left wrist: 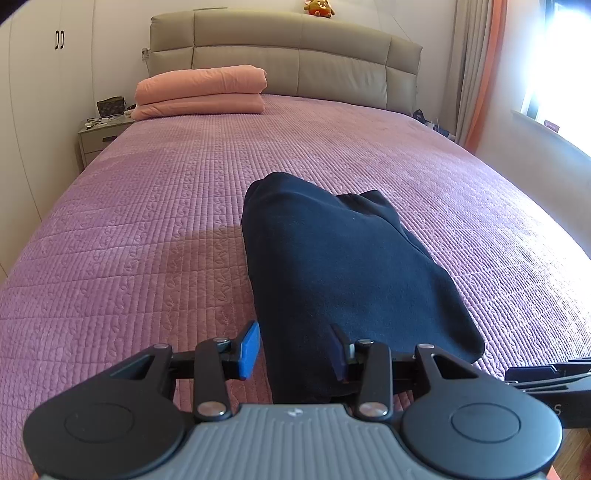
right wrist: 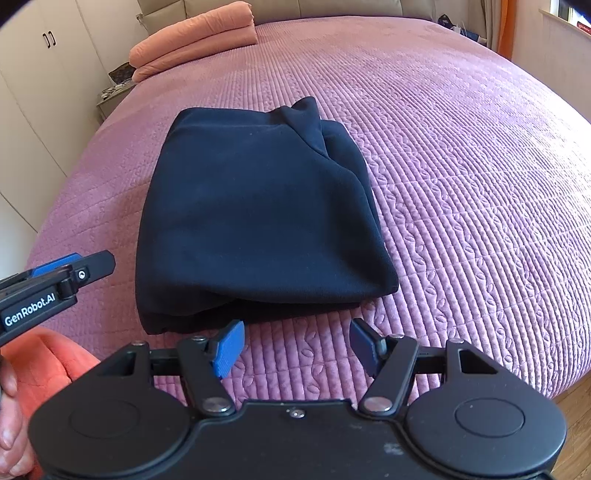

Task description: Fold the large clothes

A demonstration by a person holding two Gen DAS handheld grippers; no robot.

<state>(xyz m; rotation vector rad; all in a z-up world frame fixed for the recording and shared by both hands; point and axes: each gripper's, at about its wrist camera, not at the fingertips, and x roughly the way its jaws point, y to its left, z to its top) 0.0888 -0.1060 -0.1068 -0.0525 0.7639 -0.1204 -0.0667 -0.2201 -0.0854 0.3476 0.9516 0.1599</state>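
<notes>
A navy garment point(left wrist: 332, 266) point(right wrist: 255, 206) lies folded into a thick rectangle on the purple quilted bedspread point(left wrist: 140, 221) point(right wrist: 461, 184). My left gripper point(left wrist: 294, 332) hangs over its near left corner with the jaws part open. Dark cloth shows between the pads, but nothing is lifted or pinched. In the right wrist view the left gripper point(right wrist: 92, 264) sits just left of the garment's edge, with bedspread showing between them. My right gripper point(right wrist: 297, 326) stands open just short of the garment's near edge, with only bedspread between its fingers. Its body point(left wrist: 543, 373) shows at the lower right of the left wrist view.
A folded pink quilt point(left wrist: 201, 92) point(right wrist: 195, 37) lies by the grey headboard point(left wrist: 288, 55), with a plush toy point(left wrist: 318, 8) on top. A cluttered nightstand point(left wrist: 99, 138) stands to the left. A hand and orange sleeve point(right wrist: 48, 362) sit lower left. Wooden floor point(right wrist: 576, 395) shows past the bed's near edge.
</notes>
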